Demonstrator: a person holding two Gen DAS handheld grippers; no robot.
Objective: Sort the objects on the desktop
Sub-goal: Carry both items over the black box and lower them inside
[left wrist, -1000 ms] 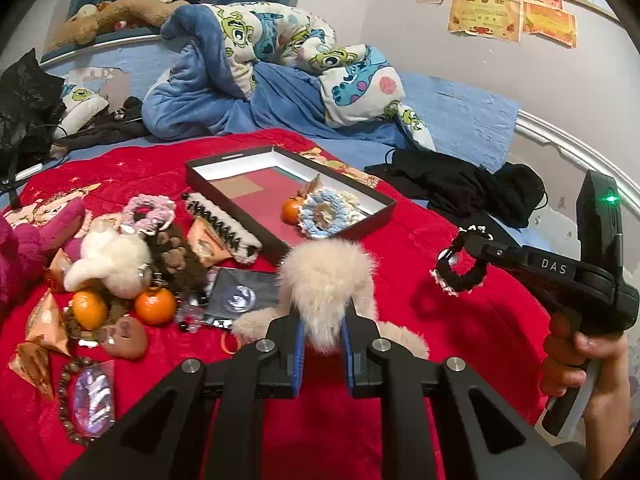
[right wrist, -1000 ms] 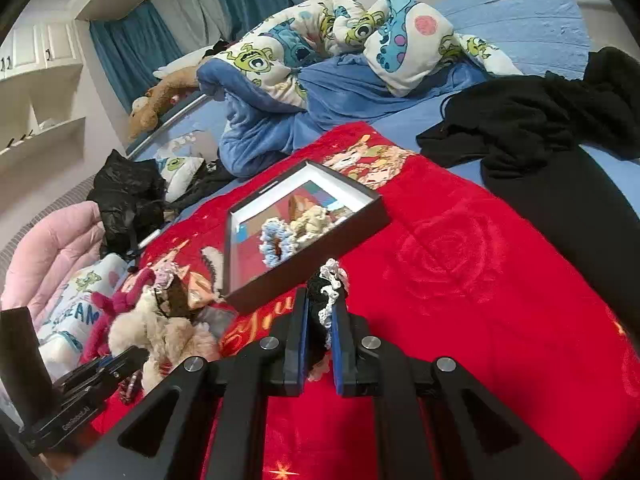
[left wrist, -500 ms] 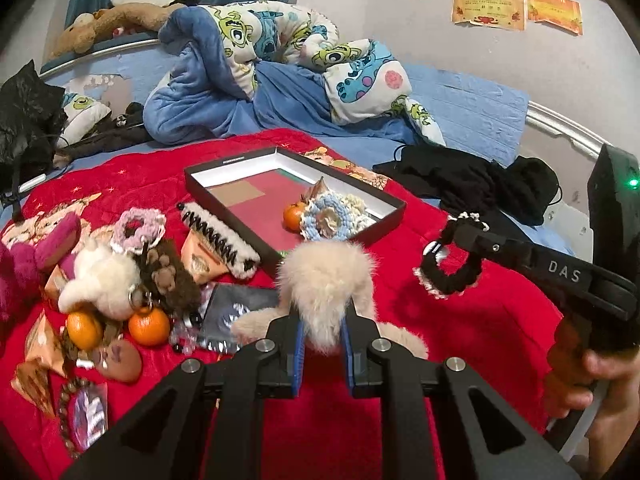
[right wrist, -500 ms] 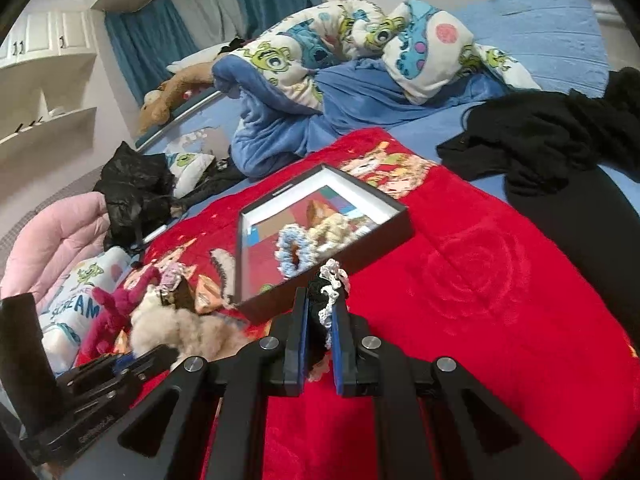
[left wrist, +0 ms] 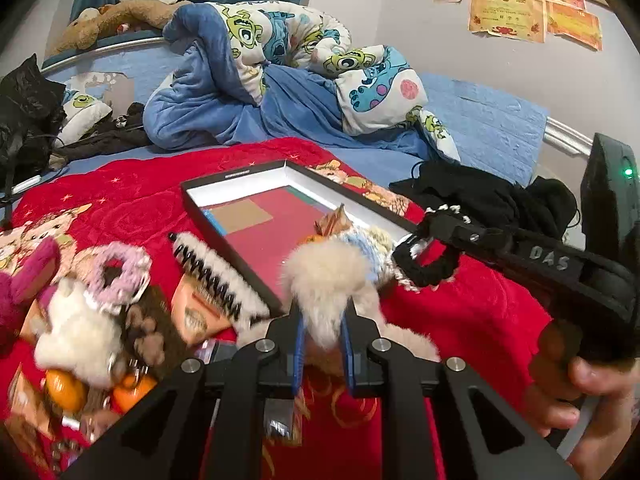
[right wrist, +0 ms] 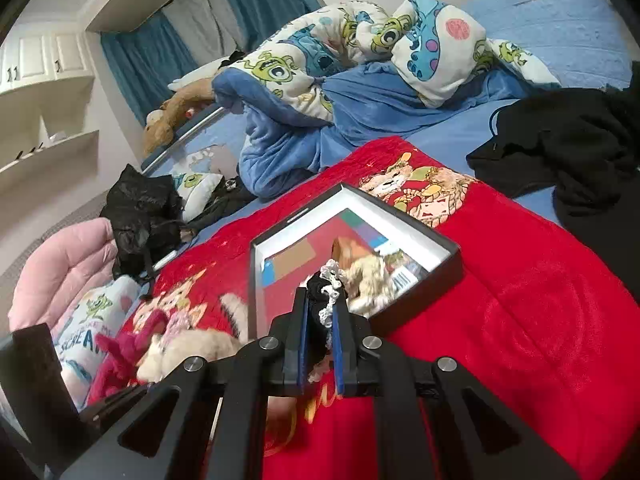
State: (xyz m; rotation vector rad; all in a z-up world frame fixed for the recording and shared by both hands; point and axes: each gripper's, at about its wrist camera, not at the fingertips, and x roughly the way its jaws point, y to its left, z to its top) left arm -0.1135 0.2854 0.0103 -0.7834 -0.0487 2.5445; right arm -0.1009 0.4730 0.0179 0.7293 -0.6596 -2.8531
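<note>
My left gripper (left wrist: 322,350) is shut on a cream furry plush toy (left wrist: 326,284) and holds it just before the near edge of a black shallow box (left wrist: 224,178) with a white rim and red floor. My right gripper (right wrist: 320,344) is shut on a black scrunchie with white lace trim (right wrist: 320,298), held above the box's near corner (right wrist: 440,276); the scrunchie also shows in the left wrist view (left wrist: 426,262). In the box lie a blue-and-cream crocheted scrunchie (left wrist: 374,242) and an orange-brown packet (left wrist: 334,222).
Left of the box on the red blanket (left wrist: 472,320) lie a black-and-white hair clip (left wrist: 212,270), a pink scrunchie (left wrist: 118,272), a white plush (left wrist: 76,328), tangerines (left wrist: 66,388) and snack packets. Black clothes (left wrist: 492,200) lie right. A rumpled blue duvet (left wrist: 248,92) lies behind.
Both grippers have moved forward toward the box with their objects. The right gripper's scrunchie has come from beside the box to over its near corner.
</note>
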